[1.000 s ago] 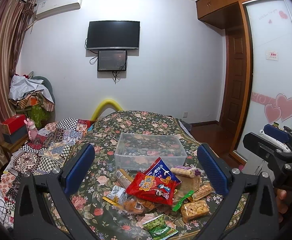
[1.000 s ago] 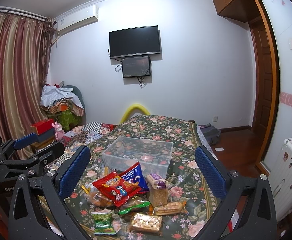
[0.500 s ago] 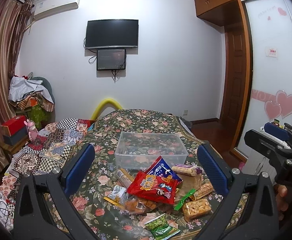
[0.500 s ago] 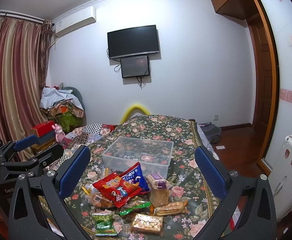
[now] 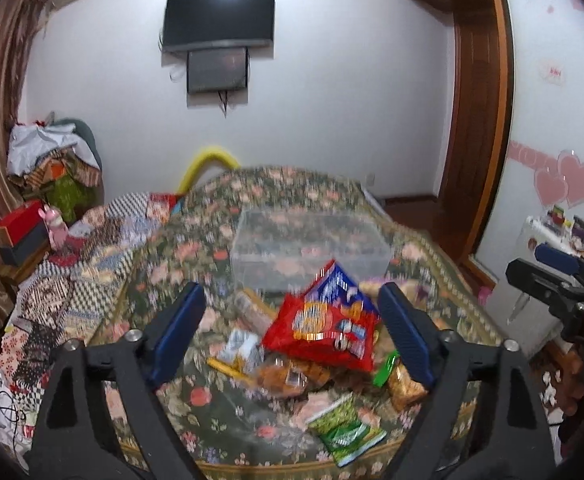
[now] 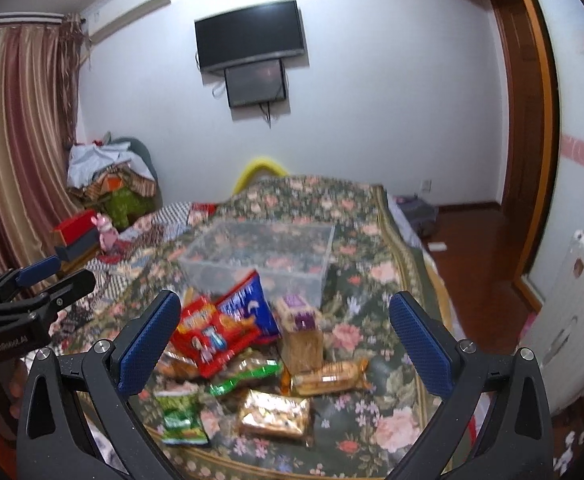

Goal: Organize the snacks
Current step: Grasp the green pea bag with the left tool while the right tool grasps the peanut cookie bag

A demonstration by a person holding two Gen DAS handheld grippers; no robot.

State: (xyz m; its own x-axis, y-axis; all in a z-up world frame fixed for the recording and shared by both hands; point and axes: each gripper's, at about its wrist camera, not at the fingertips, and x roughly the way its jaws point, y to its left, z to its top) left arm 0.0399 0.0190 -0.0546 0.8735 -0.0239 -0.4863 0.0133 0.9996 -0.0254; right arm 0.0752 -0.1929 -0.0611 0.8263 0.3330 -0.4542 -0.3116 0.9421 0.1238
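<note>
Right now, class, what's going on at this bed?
A person holds a claw in each hand over a snack pile on the floral bedspread. The left claw is closing with nothing gripped, aimed at the red snack bag. The right claw is open and empty. The clear plastic bin behind the pile looks empty.

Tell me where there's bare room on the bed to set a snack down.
Free: inside the clear bin, and the bedspread right of the snack pile. Crowded: the strip just in front of the bin.

Snack packets [image 6: 228,332] — heaped before clear box [image 6: 260,260]
</note>
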